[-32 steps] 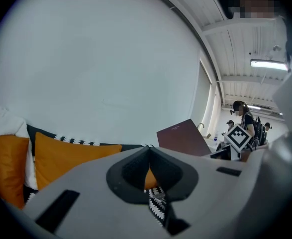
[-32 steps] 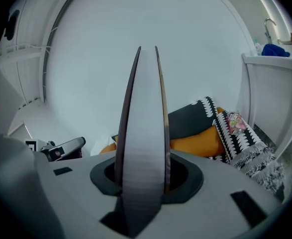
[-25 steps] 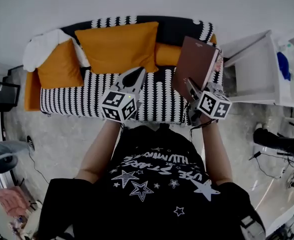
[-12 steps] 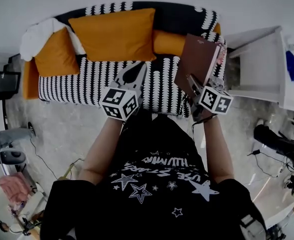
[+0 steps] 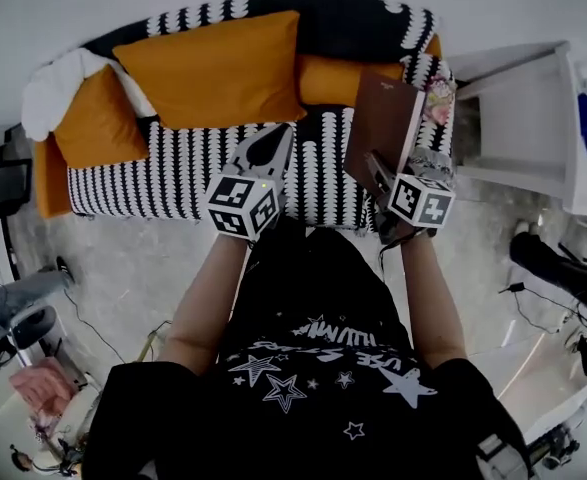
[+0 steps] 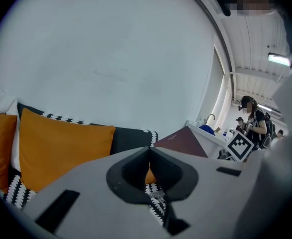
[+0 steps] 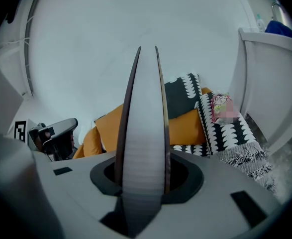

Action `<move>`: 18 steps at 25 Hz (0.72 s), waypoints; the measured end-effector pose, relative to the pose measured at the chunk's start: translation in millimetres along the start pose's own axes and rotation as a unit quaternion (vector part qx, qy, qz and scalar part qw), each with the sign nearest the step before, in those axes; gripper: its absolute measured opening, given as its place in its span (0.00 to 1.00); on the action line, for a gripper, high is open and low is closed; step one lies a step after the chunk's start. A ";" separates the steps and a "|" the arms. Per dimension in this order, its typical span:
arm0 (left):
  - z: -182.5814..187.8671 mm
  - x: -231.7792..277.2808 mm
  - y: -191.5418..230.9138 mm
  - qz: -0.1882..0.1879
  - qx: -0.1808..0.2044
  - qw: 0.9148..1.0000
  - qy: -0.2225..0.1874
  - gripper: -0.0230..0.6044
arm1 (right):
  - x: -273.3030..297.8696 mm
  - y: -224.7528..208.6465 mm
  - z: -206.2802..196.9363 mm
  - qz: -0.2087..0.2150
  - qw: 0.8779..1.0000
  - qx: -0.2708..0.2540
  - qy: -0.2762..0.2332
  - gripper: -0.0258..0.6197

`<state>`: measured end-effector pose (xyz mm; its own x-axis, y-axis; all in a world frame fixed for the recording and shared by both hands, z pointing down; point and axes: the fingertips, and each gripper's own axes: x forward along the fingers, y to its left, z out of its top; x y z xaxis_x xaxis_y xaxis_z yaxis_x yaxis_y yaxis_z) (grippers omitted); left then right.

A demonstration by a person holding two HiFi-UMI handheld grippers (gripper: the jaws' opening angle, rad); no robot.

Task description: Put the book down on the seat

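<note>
Brown book (image 5: 381, 118): upright, pinched between right gripper (image 5: 378, 171) fingers, over patterned seat (image 5: 163, 173).
Left gripper (image 5: 270, 146): fingers pressed together, empty.
Orange cushions (image 5: 218, 68): against the sofa back (image 5: 343, 38).

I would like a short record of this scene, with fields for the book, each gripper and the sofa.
book: brown, held upright on its edge, not yet flat on the seat
right gripper: shut on the book
left gripper: shut, empty
sofa: black and white pattern, orange cushions at the back
</note>
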<state>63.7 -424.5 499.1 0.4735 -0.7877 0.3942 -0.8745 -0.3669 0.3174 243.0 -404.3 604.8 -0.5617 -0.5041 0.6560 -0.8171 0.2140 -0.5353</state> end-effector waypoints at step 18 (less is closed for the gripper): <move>-84.8 80.1 33.3 -0.046 -0.020 0.994 0.094 0.05 | 86.1 -63.7 -44.8 -0.074 0.995 0.051 0.054 0.28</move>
<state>81.5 -457.8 614.4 0.5656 -0.6439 0.5153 -0.8236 -0.4099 0.3920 240.9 -423.9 719.2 -0.4520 -0.4301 0.7815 -0.8773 0.0557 -0.4767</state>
